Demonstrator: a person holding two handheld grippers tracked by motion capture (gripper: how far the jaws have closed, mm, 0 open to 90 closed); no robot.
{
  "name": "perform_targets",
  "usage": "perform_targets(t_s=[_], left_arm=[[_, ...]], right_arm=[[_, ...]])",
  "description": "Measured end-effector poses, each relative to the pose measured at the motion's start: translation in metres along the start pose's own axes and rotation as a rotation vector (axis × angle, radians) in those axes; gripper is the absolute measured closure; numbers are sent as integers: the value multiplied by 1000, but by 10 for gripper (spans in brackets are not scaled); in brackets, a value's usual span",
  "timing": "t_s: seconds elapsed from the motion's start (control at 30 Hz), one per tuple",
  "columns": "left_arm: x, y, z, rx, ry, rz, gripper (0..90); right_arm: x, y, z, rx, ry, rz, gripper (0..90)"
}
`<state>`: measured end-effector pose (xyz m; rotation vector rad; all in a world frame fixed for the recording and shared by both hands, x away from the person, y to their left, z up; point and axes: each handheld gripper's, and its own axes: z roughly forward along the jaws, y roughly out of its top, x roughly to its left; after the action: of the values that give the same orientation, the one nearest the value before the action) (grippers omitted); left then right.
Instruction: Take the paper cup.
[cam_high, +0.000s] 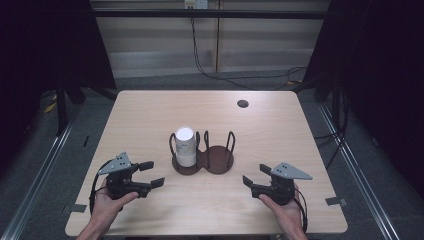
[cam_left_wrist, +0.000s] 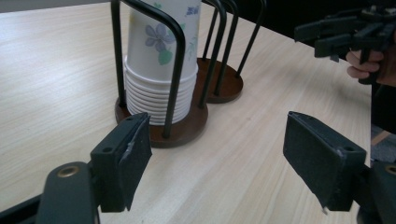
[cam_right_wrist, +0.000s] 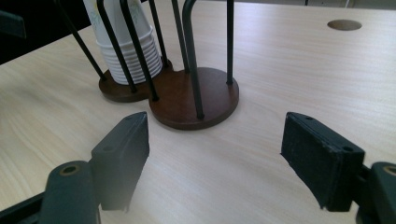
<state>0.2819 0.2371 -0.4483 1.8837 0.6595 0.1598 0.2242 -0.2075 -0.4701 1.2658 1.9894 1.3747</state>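
Two claws idle, both wide, empty | high view: left claw (cam_high: 150, 173) and right claw (cam_high: 254, 181) flank cup holder (cam_high: 220, 162) on table (cam_high: 280, 130); cup stack (cam_high: 185, 146) in its left bay | left gripper view: stack (cam_left_wrist: 161, 60) just ahead | right gripper view: empty bay (cam_right_wrist: 196, 95) nearest | judged: pre-grasp; next, close on top cup.

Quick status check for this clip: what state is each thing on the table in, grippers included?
Stack of white floral paper cups: upright, nested, in the holder's left bay.
Dark brown two-bay cup holder with black wire hoops: standing on the table, right bay empty.
Left gripper: open, holding nothing.
Right gripper: open, holding nothing.
Round hole in the light wooden table: uncovered.
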Motion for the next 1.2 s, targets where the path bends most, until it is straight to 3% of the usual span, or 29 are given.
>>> perform_targets(t_s=[0.07, 0.13, 0.3, 0.37, 0.6, 0.63, 0.73, 0.87, 1.13, 1.2], left_arm=[[0, 1, -1, -20, 7, 1, 283], [1, 2, -2, -60, -16, -25, 319], [-1, 4, -2, -75, -18, -24, 323], [-1, 5, -3, -67, -16, -17, 322], [0, 14, -6, -35, -26, -62, 338], [-1, 16, -4, -1, -17, -47, 325], [-3, 19, -3, 24, -12, -18, 309], [-4, 29, -4, 26, -5, 0, 255], [0, 52, 3, 24, 0, 1, 251], [0, 58, 5, 25, 18, 14, 251]], right_arm=[[0, -1, -1, 1, 3, 6, 227], [0, -2, -2, 1, 8, 5, 223], [0, -1, -2, 6, 12, 4, 209], [0, -1, -1, 6, 13, 2, 210], [2, 0, 3, 33, 30, -14, 206], [2, 0, 1, 35, 35, -24, 205], [3, 1, 0, 36, 34, -27, 200], [3, 2, 0, 33, 32, -29, 197], [3, 1, 1, 47, 30, -27, 195], [2, 0, -1, 46, 33, -23, 195]])
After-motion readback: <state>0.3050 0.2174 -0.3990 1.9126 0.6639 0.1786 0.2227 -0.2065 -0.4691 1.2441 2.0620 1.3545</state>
